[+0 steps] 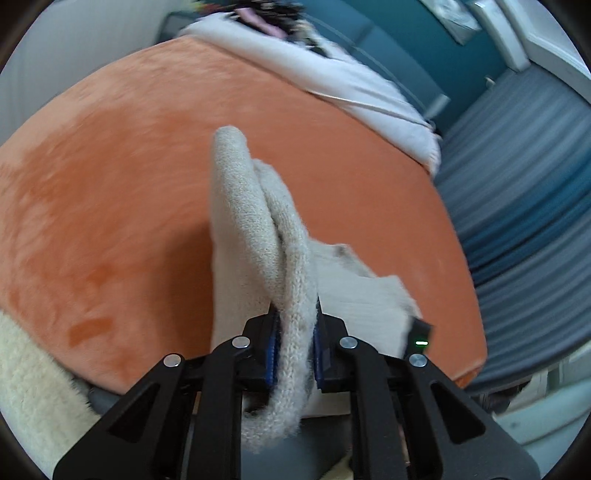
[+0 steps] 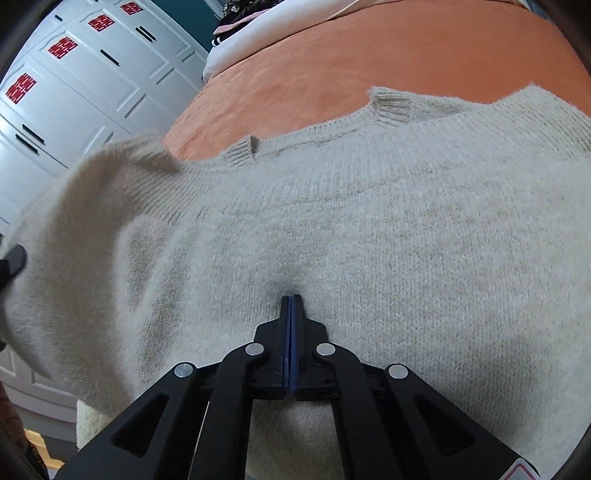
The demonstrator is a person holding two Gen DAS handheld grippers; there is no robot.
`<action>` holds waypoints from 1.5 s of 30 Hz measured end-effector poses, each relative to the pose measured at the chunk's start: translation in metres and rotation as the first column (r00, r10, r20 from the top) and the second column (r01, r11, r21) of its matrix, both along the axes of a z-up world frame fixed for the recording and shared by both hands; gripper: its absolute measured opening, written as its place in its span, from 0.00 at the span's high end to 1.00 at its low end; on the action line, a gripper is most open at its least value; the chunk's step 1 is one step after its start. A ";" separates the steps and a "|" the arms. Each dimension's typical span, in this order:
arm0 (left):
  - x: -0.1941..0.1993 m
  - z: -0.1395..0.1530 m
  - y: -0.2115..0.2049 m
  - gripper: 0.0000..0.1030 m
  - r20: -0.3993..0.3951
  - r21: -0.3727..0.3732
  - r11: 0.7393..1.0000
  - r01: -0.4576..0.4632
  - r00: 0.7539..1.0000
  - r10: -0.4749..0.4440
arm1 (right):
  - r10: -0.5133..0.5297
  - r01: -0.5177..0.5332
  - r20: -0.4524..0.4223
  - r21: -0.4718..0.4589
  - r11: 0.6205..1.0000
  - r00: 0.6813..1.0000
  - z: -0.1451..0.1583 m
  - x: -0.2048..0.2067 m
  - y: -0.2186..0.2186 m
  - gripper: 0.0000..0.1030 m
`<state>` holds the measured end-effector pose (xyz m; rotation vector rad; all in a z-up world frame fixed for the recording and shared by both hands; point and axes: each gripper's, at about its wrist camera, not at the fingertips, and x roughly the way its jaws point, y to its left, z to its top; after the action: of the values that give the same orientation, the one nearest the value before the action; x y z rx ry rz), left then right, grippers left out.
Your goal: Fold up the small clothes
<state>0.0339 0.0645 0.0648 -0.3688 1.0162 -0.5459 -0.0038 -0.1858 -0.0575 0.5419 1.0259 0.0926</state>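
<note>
A cream knitted sweater [image 2: 369,221] lies spread on an orange blanket [image 2: 332,74]; its ribbed collar [image 2: 391,107] is at the far side. In the left wrist view, my left gripper [image 1: 295,306] is shut on a thick fold of the sweater [image 1: 243,221] and holds it up off the blanket [image 1: 110,184]. The fold hangs ahead of and below the blue pads [image 1: 272,347]. My right gripper [image 2: 291,297] is shut with its pads together. Its tips touch the sweater's middle, where the knit puckers; whether any knit is pinched I cannot tell.
A pale grey cloth [image 1: 351,85] and a pile of dark clothes [image 1: 266,18] lie at the blanket's far edge. White cabinet doors with red marks [image 2: 74,74] stand to the left. A blue-grey striped surface [image 1: 517,184] lies beyond the bed's edge. Cream fleece [image 1: 29,369] is near left.
</note>
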 end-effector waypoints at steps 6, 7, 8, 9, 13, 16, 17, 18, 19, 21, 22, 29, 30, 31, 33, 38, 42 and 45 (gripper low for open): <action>-0.014 0.030 -0.135 0.87 0.096 0.009 0.957 0.290 0.952 -0.289 | -0.116 0.102 0.068 0.183 0.978 0.991 0.031 -0.037 -0.039 0.88; -0.017 0.024 -0.155 0.87 0.093 0.023 0.946 0.322 0.942 -0.323 | -0.159 0.136 0.097 0.210 0.968 0.982 0.039 -0.051 -0.055 0.88; -0.018 0.015 -0.173 0.87 0.074 0.032 0.937 0.349 0.934 -0.350 | -0.208 0.178 0.110 0.234 0.956 0.972 0.045 -0.067 -0.074 0.87; -0.019 -0.001 -0.194 0.87 0.045 0.045 0.926 0.376 0.925 -0.377 | -0.251 0.217 0.110 0.250 0.944 0.962 0.046 -0.080 -0.090 0.83; -0.031 -0.052 -0.230 0.74 -0.034 0.119 0.912 0.392 0.920 -0.391 | -0.433 0.411 0.047 0.238 0.880 0.900 0.042 -0.143 -0.159 0.70; -0.049 -0.055 -0.211 0.32 -0.037 0.087 0.931 0.355 0.935 -0.353 | -0.506 0.467 0.054 0.313 0.827 0.861 0.046 -0.179 -0.184 0.49; -0.055 -0.051 -0.202 0.25 -0.005 0.114 0.933 0.341 0.939 -0.343 | -0.518 0.472 0.069 0.323 0.820 0.852 0.050 -0.185 -0.186 0.38; -0.062 -0.047 -0.194 0.23 0.027 0.158 0.927 0.340 0.937 -0.348 | -0.522 0.471 0.093 0.321 0.822 0.848 0.057 -0.189 -0.186 0.32; -0.068 -0.044 -0.187 0.18 0.054 0.205 0.917 0.341 0.932 -0.359 | -0.508 0.454 0.110 0.318 0.832 0.854 0.063 -0.189 -0.185 0.29; -0.074 -0.043 -0.169 0.14 0.096 0.283 0.899 0.334 0.923 -0.373 | -0.448 0.391 0.134 0.314 0.865 0.884 0.072 -0.176 -0.175 0.24; -0.079 -0.046 -0.160 0.13 0.109 0.325 0.886 0.330 0.918 -0.382 | -0.423 0.366 0.138 0.312 0.877 0.896 0.074 -0.169 -0.171 0.21; -0.084 -0.100 -0.135 0.13 -0.008 0.511 0.784 0.352 0.914 -0.405 | -0.243 0.243 -0.028 0.220 0.945 0.970 0.042 -0.089 -0.121 0.21; -0.082 -0.104 -0.133 0.13 -0.003 0.522 0.783 0.339 0.918 -0.396 | -0.234 0.239 -0.046 0.189 0.953 0.971 0.038 -0.083 -0.113 0.32; -0.079 -0.107 -0.133 0.14 0.012 0.540 0.778 0.321 0.922 -0.388 | -0.225 0.229 -0.046 0.146 0.962 0.973 0.041 -0.077 -0.105 0.61; -0.074 -0.109 -0.135 0.38 -0.008 0.517 0.784 0.343 0.918 -0.396 | -0.186 0.183 0.018 0.094 0.979 0.982 0.064 -0.070 -0.096 0.78; -0.068 -0.100 -0.127 0.85 -0.036 0.413 0.836 0.361 0.924 -0.381 | -0.269 0.213 0.300 0.208 0.955 0.915 0.139 -0.118 -0.131 0.81; -0.066 -0.122 -0.137 0.90 -0.119 0.422 0.819 0.390 0.919 -0.376 | -0.360 0.358 0.047 0.045 0.933 0.932 0.065 -0.132 -0.174 0.80; -0.066 -0.129 -0.144 0.90 -0.145 0.438 0.808 0.394 0.918 -0.369 | -0.409 0.411 -0.035 0.116 0.904 0.912 0.019 -0.146 -0.186 0.78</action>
<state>-0.0321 -0.0791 -0.0639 0.2575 1.2438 -0.6357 -0.1495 -0.3719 -0.0382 0.8604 0.8998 -0.2243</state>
